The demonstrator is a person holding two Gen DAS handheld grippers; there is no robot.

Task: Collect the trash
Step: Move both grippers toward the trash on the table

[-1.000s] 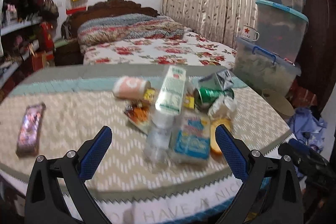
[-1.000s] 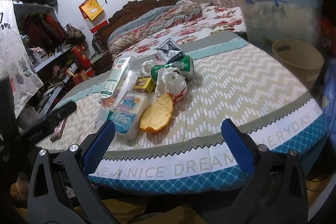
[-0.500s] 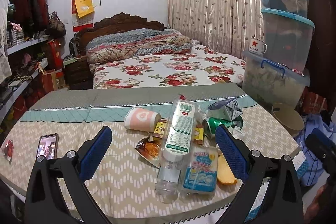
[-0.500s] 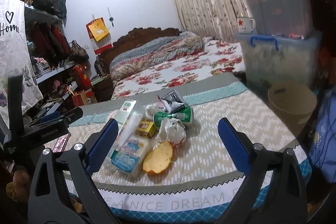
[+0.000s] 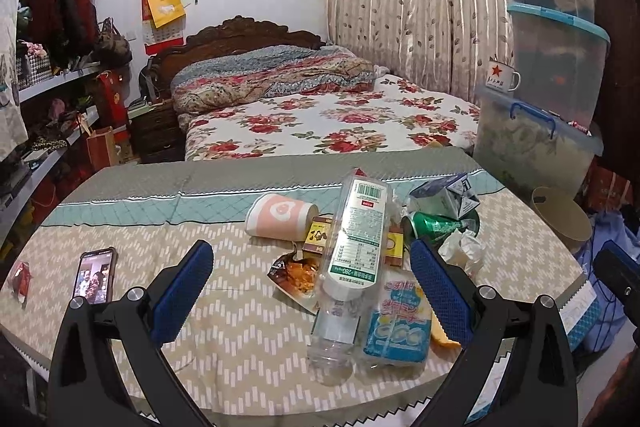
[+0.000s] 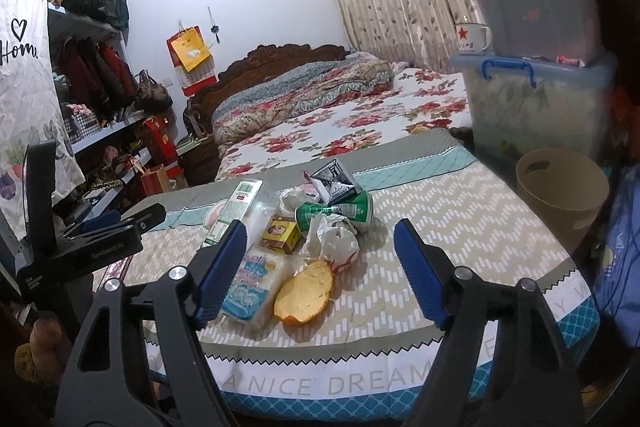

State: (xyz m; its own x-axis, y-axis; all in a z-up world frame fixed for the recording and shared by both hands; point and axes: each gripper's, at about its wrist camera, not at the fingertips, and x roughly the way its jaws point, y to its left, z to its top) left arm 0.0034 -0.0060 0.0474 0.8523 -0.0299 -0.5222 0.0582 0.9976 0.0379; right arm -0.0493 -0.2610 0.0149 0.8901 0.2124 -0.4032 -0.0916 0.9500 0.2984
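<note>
My left gripper (image 5: pixel 310 287) and right gripper (image 6: pixel 316 269) are both wide open, holding nothing. The trash pile (image 5: pixel 360 255) lies on the desk (image 5: pixel 160 239); at right the bin (image 6: pixel 562 187) beside it looks empty.

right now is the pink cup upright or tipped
Tipped: the pink cup lies on its side on the table, its mouth toward the snack boxes.
</note>
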